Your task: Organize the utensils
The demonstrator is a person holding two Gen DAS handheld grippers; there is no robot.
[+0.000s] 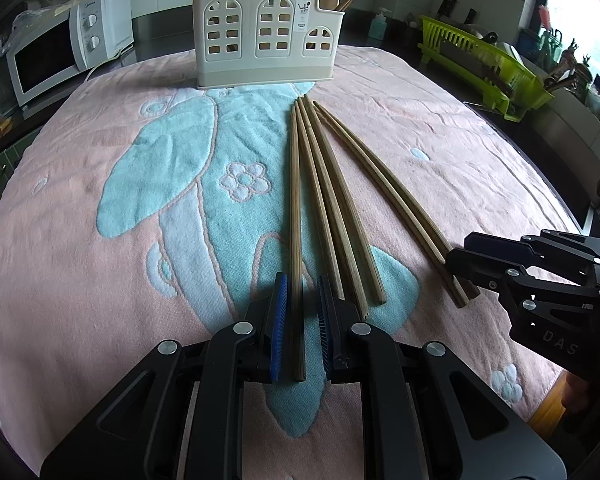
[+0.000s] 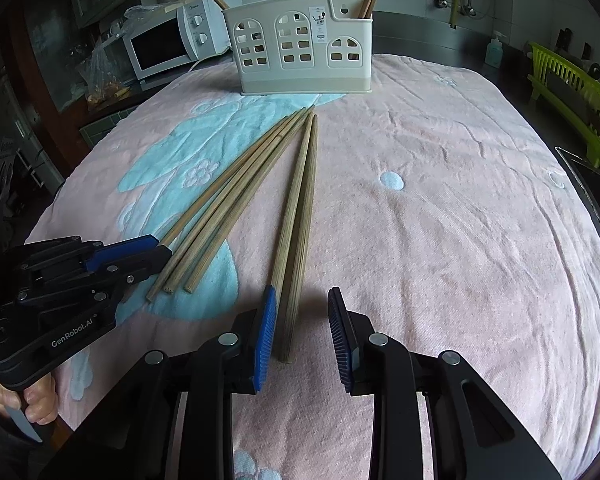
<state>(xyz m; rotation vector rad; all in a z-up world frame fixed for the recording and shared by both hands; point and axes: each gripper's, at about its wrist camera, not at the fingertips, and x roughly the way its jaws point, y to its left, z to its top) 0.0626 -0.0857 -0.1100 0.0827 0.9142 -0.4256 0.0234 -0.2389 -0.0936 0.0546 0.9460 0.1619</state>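
Six wooden chopsticks lie flat on a pink and teal towel (image 1: 440, 160), tips converging toward 12 o'clock, just short of a cream utensil holder (image 1: 266, 36) standing upright at the towel's far edge (window-shaped cutouts; a few wooden sticks already stand in it). Left gripper (image 1: 302, 320): jaws released, straddling the butt end of the leftmost chopstick (image 1: 296, 208); the stick lies close to the left blue pad, a gap shows to the right pad. Three more chopsticks (image 1: 332, 208) fan out just to its right, toward 1 o'clock. Right gripper (image 2: 302, 332): jaws released and spread wide around the butt ends of the remaining pair of chopsticks (image 2: 296, 216), which lie touching side by side, close against the left pad, well clear of the right one. A white microwave (image 1: 60, 52) sits at 10 o'clock, a green dish rack (image 1: 488, 64) at 2 o'clock.
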